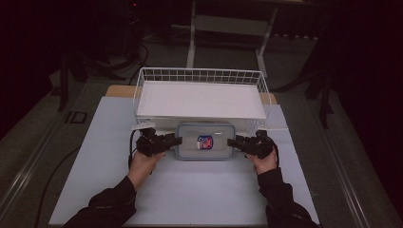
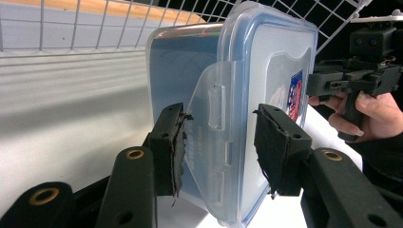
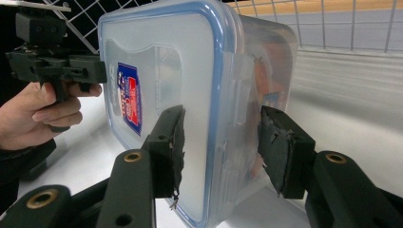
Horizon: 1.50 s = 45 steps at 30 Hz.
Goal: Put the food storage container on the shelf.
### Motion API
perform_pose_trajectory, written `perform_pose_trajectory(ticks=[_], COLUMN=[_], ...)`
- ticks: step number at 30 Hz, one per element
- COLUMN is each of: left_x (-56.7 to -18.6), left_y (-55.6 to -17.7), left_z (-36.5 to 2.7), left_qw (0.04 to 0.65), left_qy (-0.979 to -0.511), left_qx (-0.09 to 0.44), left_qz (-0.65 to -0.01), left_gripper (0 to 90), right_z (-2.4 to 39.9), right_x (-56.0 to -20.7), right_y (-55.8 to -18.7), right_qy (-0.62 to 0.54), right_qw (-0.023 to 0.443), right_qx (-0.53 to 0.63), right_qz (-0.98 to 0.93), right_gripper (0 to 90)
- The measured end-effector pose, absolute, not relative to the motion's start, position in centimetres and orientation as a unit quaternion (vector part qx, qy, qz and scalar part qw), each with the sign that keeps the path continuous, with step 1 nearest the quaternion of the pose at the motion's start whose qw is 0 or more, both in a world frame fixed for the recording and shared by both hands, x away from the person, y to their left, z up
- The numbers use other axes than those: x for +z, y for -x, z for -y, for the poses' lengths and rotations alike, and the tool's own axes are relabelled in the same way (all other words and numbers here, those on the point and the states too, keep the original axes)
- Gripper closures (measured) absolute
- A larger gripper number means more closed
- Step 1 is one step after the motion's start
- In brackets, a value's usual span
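Sitting on the white table (image 1: 190, 190) against a wire basket (image 1: 199, 76), a blue-rimmed plastic container (image 1: 205, 141) is flanked by the left gripper (image 1: 177, 140) and right gripper (image 1: 231, 142). Gripper views reveal side latches (unseen from above) between parted jaws, not gripped.

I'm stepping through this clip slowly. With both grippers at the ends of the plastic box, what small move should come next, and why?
Probably close both grippers on the end latches. The left gripper straddles the latch flap of the plastic box, with gaps at both pads; the right gripper brackets the opposite end, its pads also apart from it. The box sits on the table just in front of the wire basket, so neither grip is firm yet.
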<state>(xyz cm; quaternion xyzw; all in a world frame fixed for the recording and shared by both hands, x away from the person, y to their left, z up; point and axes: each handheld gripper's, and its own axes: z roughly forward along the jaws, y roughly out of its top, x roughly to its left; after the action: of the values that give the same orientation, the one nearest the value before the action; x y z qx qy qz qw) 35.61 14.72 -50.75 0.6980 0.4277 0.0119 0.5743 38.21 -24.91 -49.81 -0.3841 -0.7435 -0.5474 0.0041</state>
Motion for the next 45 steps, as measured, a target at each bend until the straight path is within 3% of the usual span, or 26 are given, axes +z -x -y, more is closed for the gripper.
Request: perform_pose_trajectory(ticks=[10,13,16,31,45], left_x=[-51.2,-51.3,-51.1,-50.4,-49.0], left_y=[-35.9,-36.1,-36.2,-35.5,-31.1], left_z=[-13.7,-13.9,-13.8,-14.0,-14.5], left_qw=[0.556,0.559,0.556,0.564,0.573], left_qy=[-0.692,-0.683,-0.688,-0.691,-0.723], left_qx=[0.043,0.063,0.071,0.065,0.041], left_qz=[-0.458,-0.466,-0.461,-0.448,-0.383], left_gripper=[46.0,55.6,54.7,28.2,2.5], right_z=[24.3,24.2,24.0,23.2,21.7], right_x=[-50.3,-50.5,-50.2,-48.6,-46.6], right_y=[-38.3,-38.3,-38.2,-36.8,-32.3], right_qy=[0.422,0.432,0.442,0.441,0.390], right_qw=[0.000,-0.015,-0.026,-0.091,-0.093], right_qx=[-0.535,-0.531,-0.526,-0.522,-0.532], right_qz=[0.732,0.729,0.726,0.725,0.746], right_gripper=[47.8,45.3,47.7,38.4,35.5])
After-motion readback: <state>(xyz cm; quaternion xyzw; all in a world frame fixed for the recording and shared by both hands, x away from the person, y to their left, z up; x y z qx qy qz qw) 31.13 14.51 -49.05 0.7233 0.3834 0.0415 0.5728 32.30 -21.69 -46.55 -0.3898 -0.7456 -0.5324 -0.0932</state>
